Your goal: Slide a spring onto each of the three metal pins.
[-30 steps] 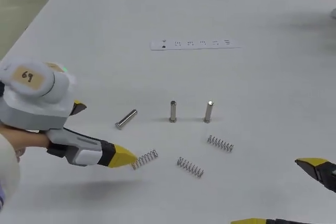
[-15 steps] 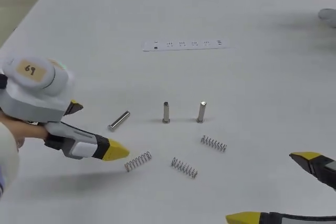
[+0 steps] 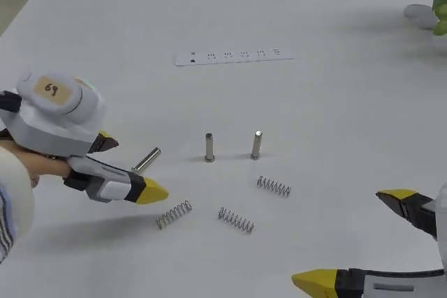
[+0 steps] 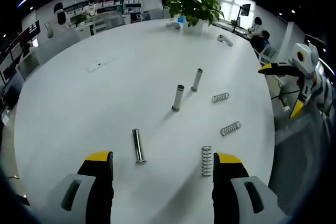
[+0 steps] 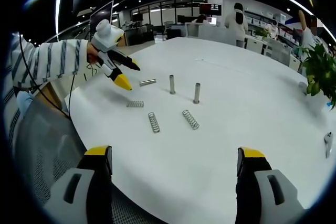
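Held low at the left: left gripper (image 4: pixel 163 157), jaws wide apart. Held at the lower right: right gripper (image 5: pixel 175 153), jaws wide apart.

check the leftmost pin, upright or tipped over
Tipped over: the leftmost pin lies flat on the table; the middle pin and right pin stand upright.
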{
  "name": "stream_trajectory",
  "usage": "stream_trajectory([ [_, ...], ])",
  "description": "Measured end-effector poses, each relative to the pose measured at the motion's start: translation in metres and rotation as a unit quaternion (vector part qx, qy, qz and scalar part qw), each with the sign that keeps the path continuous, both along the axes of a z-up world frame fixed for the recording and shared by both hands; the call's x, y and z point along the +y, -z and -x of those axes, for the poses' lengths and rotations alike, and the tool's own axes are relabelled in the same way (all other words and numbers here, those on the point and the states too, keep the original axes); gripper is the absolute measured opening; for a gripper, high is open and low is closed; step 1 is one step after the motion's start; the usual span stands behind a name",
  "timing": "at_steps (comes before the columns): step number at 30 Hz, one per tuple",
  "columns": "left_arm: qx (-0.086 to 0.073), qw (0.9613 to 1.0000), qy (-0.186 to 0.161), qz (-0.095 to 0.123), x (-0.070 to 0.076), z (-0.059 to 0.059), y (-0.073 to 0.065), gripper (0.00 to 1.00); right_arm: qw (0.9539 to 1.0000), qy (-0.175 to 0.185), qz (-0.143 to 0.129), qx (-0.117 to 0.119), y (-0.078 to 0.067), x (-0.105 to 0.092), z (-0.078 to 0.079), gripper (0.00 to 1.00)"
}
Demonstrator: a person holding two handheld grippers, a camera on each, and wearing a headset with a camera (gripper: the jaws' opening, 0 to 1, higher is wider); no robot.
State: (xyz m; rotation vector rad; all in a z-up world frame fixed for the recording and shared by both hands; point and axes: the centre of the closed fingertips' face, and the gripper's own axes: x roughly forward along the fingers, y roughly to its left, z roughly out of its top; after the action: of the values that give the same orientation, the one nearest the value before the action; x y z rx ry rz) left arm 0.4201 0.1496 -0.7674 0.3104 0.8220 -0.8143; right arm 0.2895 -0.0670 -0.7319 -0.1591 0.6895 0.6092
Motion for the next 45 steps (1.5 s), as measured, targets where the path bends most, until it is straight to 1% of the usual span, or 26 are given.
stream_trajectory([
  [2, 0.006, 1.0000, 0.001, -0.002, -0.001, -0.001, 0.002, 0.73, 1.0000, 0.002, -0.004, -0.001, -0.001, 0.001, 0.000, 0.99],
  [5, 0.010, 0.9999, 0.000, 0.004, -0.004, -0.004, 0.002, 0.71, 1.0000, 0.006, -0.005, -0.002, -0.001, 0.001, -0.001, 0.99],
  [10, 0.009, 1.0000, -0.001, 0.002, -0.006, -0.010, 0.004, 0.64, 0.9998, 0.014, -0.014, 0.001, -0.001, 0.001, 0.001, 0.99],
  [13, 0.008, 0.9999, -0.011, 0.010, -0.006, -0.016, 0.005, 0.62, 0.9998, 0.015, -0.014, 0.002, 0.000, 0.001, 0.002, 0.99],
  [18, 0.005, 0.9997, -0.019, 0.013, -0.008, -0.023, 0.007, 0.56, 0.9998, 0.016, -0.012, 0.003, 0.001, 0.002, 0.005, 0.98],
  [21, 0.008, 0.9997, -0.020, 0.015, -0.009, -0.026, 0.009, 0.50, 0.9998, 0.016, -0.010, 0.003, 0.001, 0.002, 0.005, 0.98],
  [23, 0.011, 0.9997, -0.019, 0.015, -0.010, -0.026, 0.011, 0.49, 0.9998, 0.016, -0.009, 0.004, 0.002, 0.002, 0.006, 0.97],
  [28, 0.012, 0.9995, -0.022, 0.017, -0.013, -0.031, 0.017, 0.40, 0.9998, 0.017, -0.007, 0.005, 0.003, 0.002, 0.007, 0.97],
  [35, 0.013, 0.9995, -0.027, 0.011, -0.015, -0.037, 0.025, 0.34, 0.9998, 0.016, -0.006, 0.010, 0.006, 0.003, 0.009, 0.96],
  [37, 0.006, 0.9995, -0.030, 0.001, -0.013, -0.041, 0.027, 0.32, 0.9998, 0.016, -0.005, 0.011, 0.006, 0.003, 0.010, 0.96],
  [39, 0.005, 0.9995, -0.031, -0.005, -0.013, -0.043, 0.030, 0.30, 0.9998, 0.016, -0.003, 0.013, 0.007, 0.002, 0.011, 0.96],
  [45, 0.012, 0.9993, -0.036, -0.002, -0.017, -0.044, 0.035, 0.26, 0.9998, 0.012, 0.002, 0.017, 0.010, 0.003, 0.013, 0.95],
])
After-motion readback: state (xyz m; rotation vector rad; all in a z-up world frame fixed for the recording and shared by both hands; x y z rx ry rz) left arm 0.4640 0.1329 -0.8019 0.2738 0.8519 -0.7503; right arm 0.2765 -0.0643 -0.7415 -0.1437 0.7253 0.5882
